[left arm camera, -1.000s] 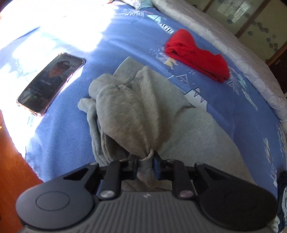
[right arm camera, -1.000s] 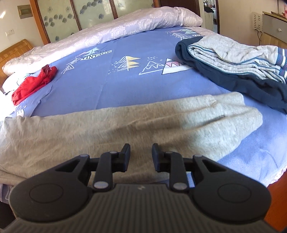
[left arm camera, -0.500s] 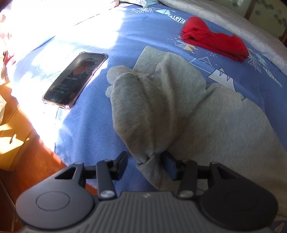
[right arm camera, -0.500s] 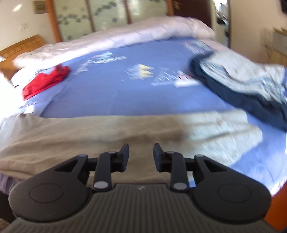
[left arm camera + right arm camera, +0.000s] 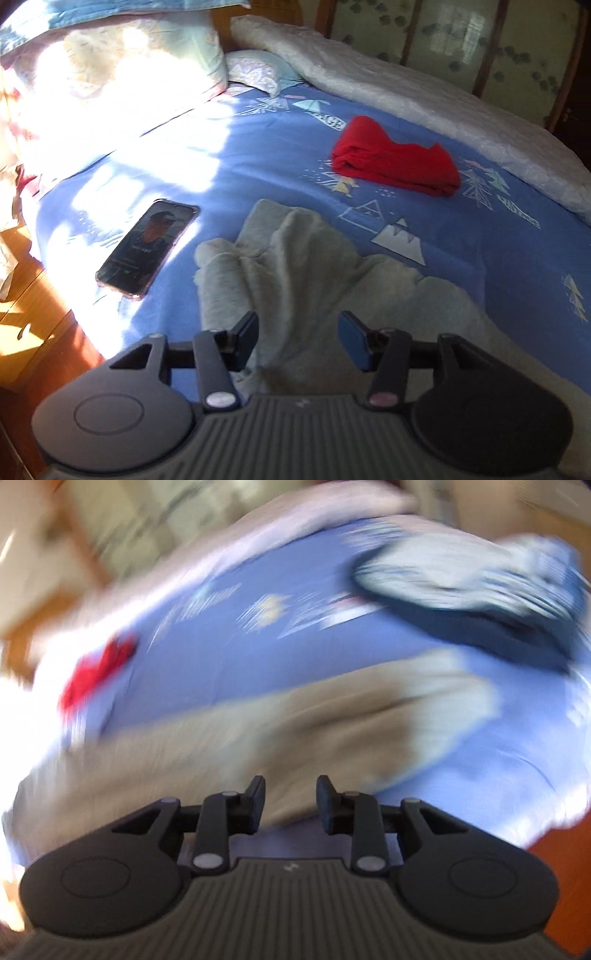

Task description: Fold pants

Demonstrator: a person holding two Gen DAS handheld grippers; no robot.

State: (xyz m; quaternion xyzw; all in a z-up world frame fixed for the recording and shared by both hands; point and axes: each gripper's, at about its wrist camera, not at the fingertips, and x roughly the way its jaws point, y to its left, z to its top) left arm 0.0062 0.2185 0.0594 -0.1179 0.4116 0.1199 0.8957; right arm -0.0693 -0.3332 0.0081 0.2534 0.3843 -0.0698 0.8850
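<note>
The grey pants (image 5: 295,266) lie on the blue bedsheet (image 5: 258,158), one end bunched in a fold in front of my left gripper (image 5: 297,332). That gripper is open, its jaws wide apart on either side of the cloth, holding nothing. In the right wrist view, which is blurred by motion, the pants (image 5: 295,731) stretch across the bed. My right gripper (image 5: 290,797) is open and empty just above their near edge.
A phone (image 5: 147,247) lies on the sheet left of the pants near the bed's edge. A folded red garment (image 5: 395,162) sits farther back. A white quilt (image 5: 424,96) lines the far side. A navy and grey pile (image 5: 480,590) lies at the right.
My left gripper has opened and let go of the bunched pants end, which now rests on the bed. The right gripper stays open and is moving fast, blurring its view.
</note>
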